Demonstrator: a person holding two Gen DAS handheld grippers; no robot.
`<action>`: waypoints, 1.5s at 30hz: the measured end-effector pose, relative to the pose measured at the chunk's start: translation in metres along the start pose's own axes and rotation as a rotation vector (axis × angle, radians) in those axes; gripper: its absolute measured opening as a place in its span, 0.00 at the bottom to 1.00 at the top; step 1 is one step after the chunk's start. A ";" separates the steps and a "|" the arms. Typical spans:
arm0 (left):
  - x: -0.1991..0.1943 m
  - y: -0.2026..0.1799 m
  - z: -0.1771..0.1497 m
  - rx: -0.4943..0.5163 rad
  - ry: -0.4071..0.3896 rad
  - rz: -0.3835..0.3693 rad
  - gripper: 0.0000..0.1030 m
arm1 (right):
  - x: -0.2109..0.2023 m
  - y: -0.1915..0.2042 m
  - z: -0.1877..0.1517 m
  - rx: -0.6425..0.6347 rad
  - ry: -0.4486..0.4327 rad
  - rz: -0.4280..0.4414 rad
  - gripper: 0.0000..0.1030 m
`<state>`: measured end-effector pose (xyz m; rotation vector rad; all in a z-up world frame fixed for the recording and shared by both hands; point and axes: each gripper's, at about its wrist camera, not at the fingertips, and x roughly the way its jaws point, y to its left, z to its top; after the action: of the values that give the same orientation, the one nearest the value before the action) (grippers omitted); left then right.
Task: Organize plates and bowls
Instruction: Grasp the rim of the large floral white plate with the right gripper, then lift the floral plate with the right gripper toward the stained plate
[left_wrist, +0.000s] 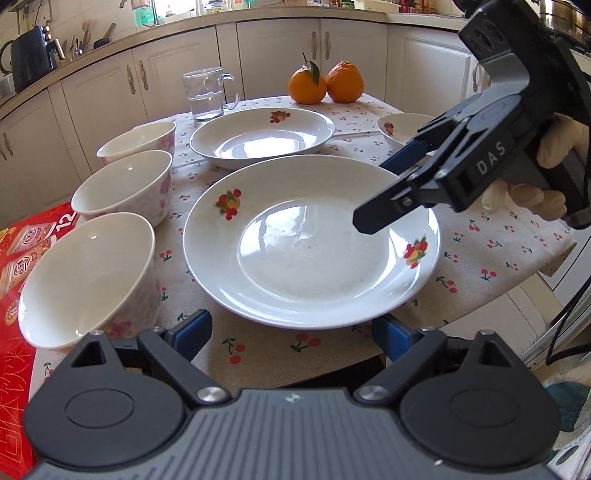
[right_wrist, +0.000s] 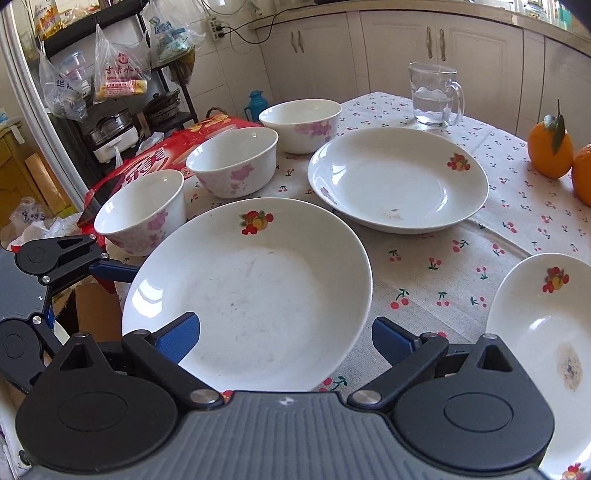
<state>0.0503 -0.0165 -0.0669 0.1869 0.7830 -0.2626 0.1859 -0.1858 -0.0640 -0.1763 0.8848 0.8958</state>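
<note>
White cloth printed with red cherries covers the desk (left_wrist: 517, 236) where my dishes wait. Nearest me lies the near plate (left_wrist: 310, 240), a wide white dish with fruit motifs on its rim, flat on the cloth at the desk's front edge. Just behind it sits the far plate (left_wrist: 262, 134), of the same pattern. A third plate (right_wrist: 546, 332) rests well to the right, a brown smear in its well.

Three white bowls with pink flowers stand in a row along the left edge: the near bowl (left_wrist: 88, 280), the middle bowl (left_wrist: 123, 186) and the far bowl (left_wrist: 138, 142), all upright and empty. A red package (right_wrist: 155, 162) lies beside them, off the desk's left edge.

At the back stand a glass mug (left_wrist: 208, 94) with some water in it and two oranges (left_wrist: 325, 83) side by side.

My left tool (left_wrist: 291, 338) hangs at the near plate's front rim, jaws wide apart and holding nothing. My right tool (right_wrist: 286, 338), gripped in a gloved hand (left_wrist: 554, 177), hovers over the same plate's right side, also wide open and empty.
</note>
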 end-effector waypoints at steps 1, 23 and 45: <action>0.000 0.000 0.000 -0.001 -0.001 -0.002 0.91 | 0.002 -0.001 0.002 -0.006 0.007 0.001 0.97; 0.004 -0.002 0.002 0.003 -0.020 -0.044 0.89 | 0.046 -0.032 0.046 -0.048 0.104 0.146 0.77; 0.005 0.000 0.004 0.016 -0.021 -0.065 0.89 | 0.051 -0.041 0.058 -0.004 0.162 0.227 0.77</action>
<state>0.0562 -0.0180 -0.0675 0.1734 0.7675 -0.3319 0.2663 -0.1533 -0.0723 -0.1556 1.0681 1.1057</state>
